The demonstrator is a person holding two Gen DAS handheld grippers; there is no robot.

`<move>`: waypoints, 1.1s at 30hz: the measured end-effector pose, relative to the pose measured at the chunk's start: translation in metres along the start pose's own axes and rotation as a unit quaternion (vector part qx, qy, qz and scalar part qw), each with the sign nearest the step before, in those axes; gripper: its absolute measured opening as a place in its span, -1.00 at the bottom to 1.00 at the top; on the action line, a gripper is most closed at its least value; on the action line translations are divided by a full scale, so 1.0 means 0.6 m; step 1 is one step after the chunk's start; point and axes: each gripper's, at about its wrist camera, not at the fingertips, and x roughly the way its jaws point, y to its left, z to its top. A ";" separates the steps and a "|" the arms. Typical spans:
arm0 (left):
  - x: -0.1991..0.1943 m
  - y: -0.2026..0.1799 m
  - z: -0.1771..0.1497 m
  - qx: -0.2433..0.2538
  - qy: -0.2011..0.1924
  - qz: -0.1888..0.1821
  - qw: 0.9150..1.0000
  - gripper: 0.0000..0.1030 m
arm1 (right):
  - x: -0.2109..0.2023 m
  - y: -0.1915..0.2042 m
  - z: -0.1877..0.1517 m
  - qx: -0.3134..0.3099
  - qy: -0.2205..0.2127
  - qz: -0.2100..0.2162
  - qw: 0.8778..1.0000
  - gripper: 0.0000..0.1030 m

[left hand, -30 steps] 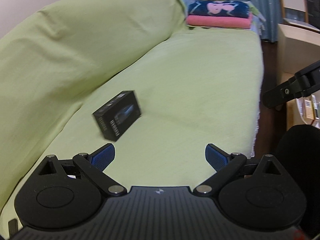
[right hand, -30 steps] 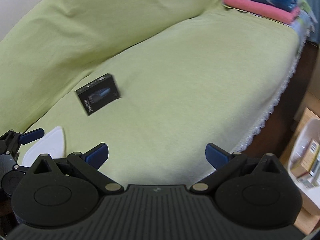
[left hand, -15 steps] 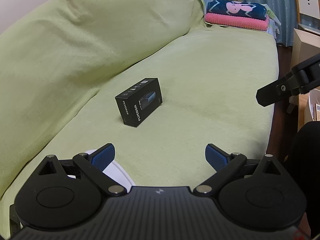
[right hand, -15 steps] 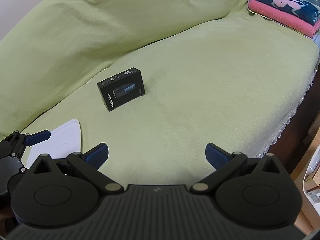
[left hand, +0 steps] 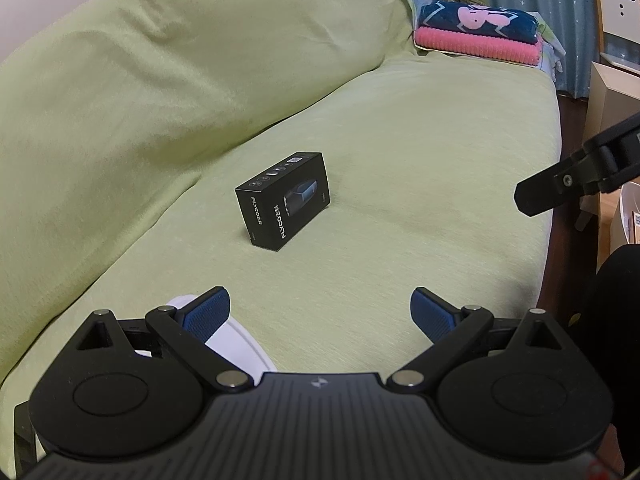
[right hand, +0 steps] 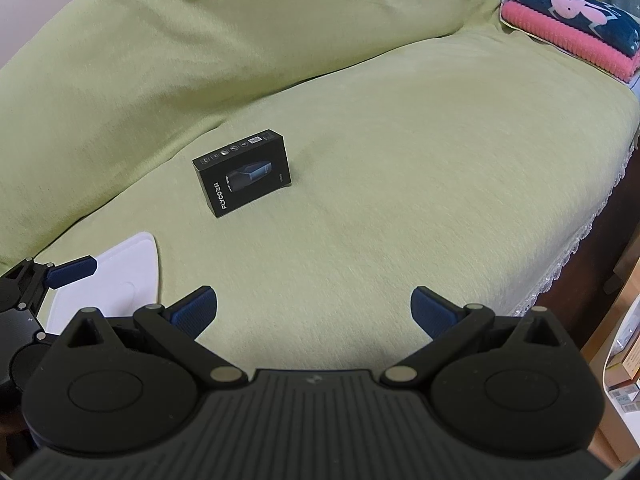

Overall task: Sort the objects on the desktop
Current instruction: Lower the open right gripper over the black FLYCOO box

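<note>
Box: a black carton (left hand: 286, 200) stands on one long narrow side on the sofa seat (left hand: 420, 208), roughly mid-seat, nearer the backrest than the front edge, printed face turned toward the front edge.
Writing: "FLYCO" in white runs up the printed face and again up the end panel, with further characters after it that I cannot make out; a picture of a dark, blue-tinted device sits mid-face; a row of small round icons and a pale label run along the top panel, too small to read.
Left gripper (left hand: 320, 312): jaws wide apart, holding nothing, low over the front part of the seat, short of the box.
Right gripper (right hand: 314, 312): jaws wide apart and bare, also short of the box and apart from it.
White tray (right hand: 120, 276): a flat white piece lies on the seat toward the left end, just under the left gripper's fingers.
Far end: folded pink and navy textiles (left hand: 476, 34) are stacked at the seat's far right end.
Stage: whether the box is already where it belongs or awaits moving cannot be settled.
Risk, tipping: the box rests on a narrow side on soft fabric; a nudge from one finger would likely topple it.
Risk, grip: smooth card could slip or dent under an off-centre pinch.
Risk, crowding: both grippers sit close, and the left one could snag the tray.
</note>
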 end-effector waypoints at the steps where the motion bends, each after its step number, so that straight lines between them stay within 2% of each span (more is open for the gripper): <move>1: 0.001 0.000 -0.001 -0.001 0.000 0.000 1.000 0.90 | 0.001 0.001 0.000 -0.001 0.000 0.000 1.000 0.99; 12: 0.019 0.017 -0.002 -0.010 0.006 0.002 1.000 0.90 | 0.021 0.005 0.003 -0.001 0.010 0.000 1.000 0.99; 20: 0.046 0.041 0.016 0.002 0.000 0.005 1.000 0.90 | 0.042 0.007 0.018 0.001 0.009 -0.003 1.000 0.99; 26: 0.098 0.074 0.040 0.030 -0.013 -0.010 0.999 0.90 | 0.071 0.002 0.028 0.009 0.014 -0.007 1.000 0.99; 33: 0.181 0.096 0.068 0.069 -0.007 -0.034 0.997 0.90 | 0.125 0.003 0.044 0.007 0.022 -0.002 1.000 0.99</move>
